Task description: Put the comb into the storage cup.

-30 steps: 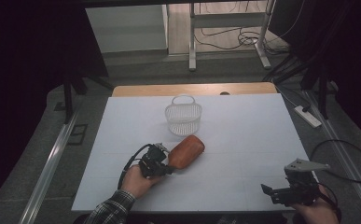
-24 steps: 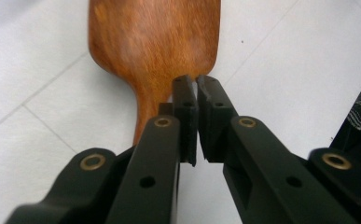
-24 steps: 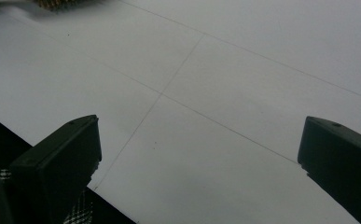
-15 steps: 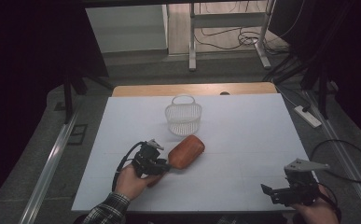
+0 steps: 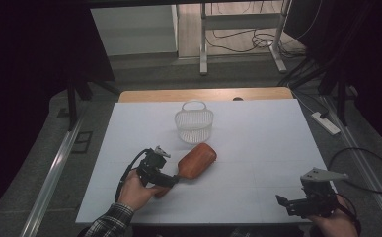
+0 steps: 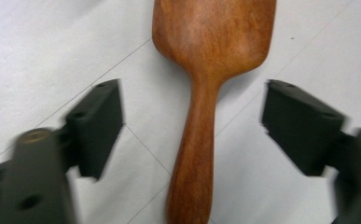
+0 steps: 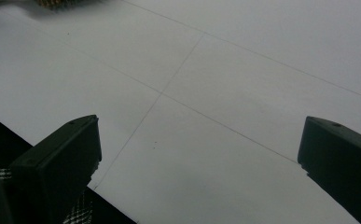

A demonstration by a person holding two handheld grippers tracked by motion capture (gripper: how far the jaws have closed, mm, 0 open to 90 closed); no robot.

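Reddish-brown wooden paddle brush [image 6: 201,93] lies flat on white table [image 5: 257,148], handle between left gripper [image 6: 192,121] jaws, untouched. Jaws just opened wide: brush released. White wire basket [image 5: 194,124] just beyond brush head. Right gripper [image 7: 199,154] wide open, empty, well apart.

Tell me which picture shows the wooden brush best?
The left gripper view: the wooden brush is close and sharp there, its handle lying on the table between the open, blurred jaws, touching neither. The high view shows the whole brush small, lying beside the white basket. The right gripper view has just a blurry sliver at its top edge.
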